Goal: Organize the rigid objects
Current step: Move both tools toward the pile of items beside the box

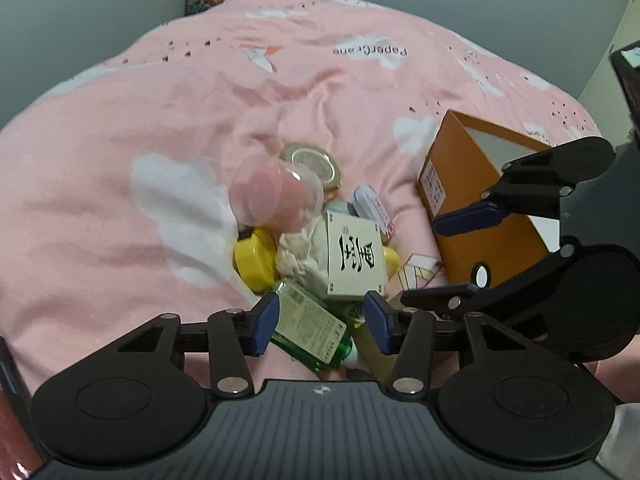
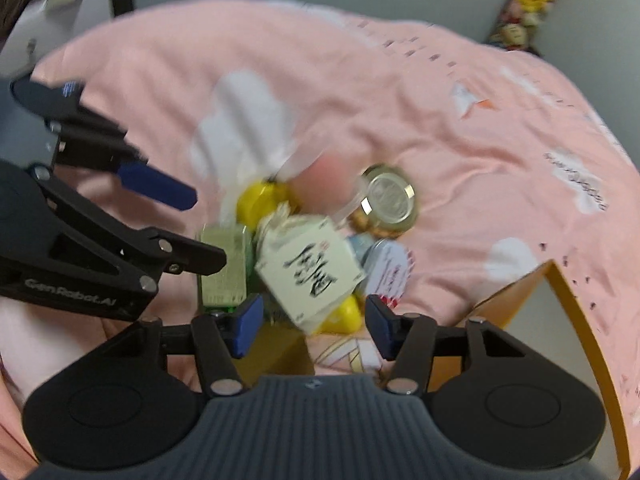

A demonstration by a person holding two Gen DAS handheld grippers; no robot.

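The left hand-held gripper [image 1: 322, 322] is open over a green bottle [image 1: 316, 330], its pads not touching it. The right hand-held gripper [image 2: 314, 326] is open too, at 6 o'clock from a white box [image 2: 310, 274]. The pile lies on a pink bed [image 1: 160, 120], with an orange box [image 1: 464, 200] at its 3 o'clock.

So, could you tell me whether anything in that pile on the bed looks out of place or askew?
Yes: the clear plastic cup lies tipped on its side atop the heap, and the green bottle lies flat under the white box. All of it sits outside the orange box.
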